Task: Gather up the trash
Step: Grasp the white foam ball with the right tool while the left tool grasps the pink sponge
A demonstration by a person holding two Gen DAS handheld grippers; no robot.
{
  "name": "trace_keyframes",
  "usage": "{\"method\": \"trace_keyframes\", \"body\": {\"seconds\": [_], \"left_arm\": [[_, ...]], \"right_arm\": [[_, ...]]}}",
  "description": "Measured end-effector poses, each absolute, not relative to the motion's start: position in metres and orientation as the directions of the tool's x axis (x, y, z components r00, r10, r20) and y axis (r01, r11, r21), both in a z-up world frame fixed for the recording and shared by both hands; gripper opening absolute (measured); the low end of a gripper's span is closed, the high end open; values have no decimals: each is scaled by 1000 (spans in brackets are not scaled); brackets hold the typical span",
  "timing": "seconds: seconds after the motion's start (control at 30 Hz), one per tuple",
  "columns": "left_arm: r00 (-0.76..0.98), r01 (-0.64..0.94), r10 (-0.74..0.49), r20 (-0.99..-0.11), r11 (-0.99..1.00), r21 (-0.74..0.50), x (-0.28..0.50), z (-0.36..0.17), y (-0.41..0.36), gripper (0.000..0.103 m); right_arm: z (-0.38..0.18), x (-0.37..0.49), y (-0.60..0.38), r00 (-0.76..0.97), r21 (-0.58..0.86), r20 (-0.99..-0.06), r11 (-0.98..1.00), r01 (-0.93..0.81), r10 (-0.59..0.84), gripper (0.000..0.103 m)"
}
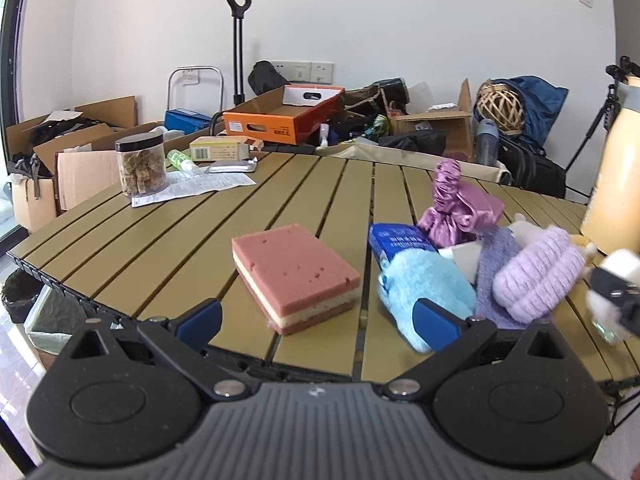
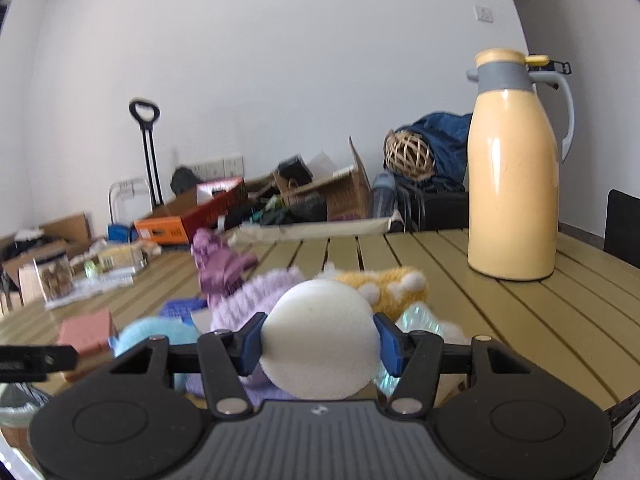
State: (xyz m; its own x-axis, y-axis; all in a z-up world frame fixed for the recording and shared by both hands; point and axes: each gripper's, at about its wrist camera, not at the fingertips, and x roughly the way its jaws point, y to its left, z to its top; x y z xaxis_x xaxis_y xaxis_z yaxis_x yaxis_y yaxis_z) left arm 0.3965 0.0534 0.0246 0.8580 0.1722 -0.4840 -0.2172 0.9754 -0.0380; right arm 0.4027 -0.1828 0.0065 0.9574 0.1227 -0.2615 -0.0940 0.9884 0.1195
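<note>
The right gripper (image 2: 320, 344) is squeezing a round white foam ball (image 2: 320, 340) between its blue pads, one pad on each side, so it is not slipping out. The ball is sitting just above the heap of fluffy things (image 2: 256, 292) on the slatted table (image 2: 500, 320). Being round, it has no long side and is pointing nowhere. The left gripper (image 1: 318, 318) is waiting with its jaws wide apart, holding nothing, facing the pink sponge (image 1: 296, 272). Farther back, the yellow jug (image 2: 514, 168) is standing upright.
</note>
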Motion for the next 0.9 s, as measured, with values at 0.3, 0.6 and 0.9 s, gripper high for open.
{"method": "trace_keyframes", "body": {"seconds": [0.3,0.6,0.9], "left_arm": [[847,-332,276,-454,942,-47,423,37,51,103],[798,-424,351,-490,905,-43,464,30,58,103],[735,-497,390,-555,867,-48,488,13,65,103]], "right_arm": [[17,395,-212,978,155,-195,987,-49,79,56],[16,386,-246,981,155,-193,987,32,-2,56],[6,391,-279,967,151,-237,980,127,-89,56]]}}
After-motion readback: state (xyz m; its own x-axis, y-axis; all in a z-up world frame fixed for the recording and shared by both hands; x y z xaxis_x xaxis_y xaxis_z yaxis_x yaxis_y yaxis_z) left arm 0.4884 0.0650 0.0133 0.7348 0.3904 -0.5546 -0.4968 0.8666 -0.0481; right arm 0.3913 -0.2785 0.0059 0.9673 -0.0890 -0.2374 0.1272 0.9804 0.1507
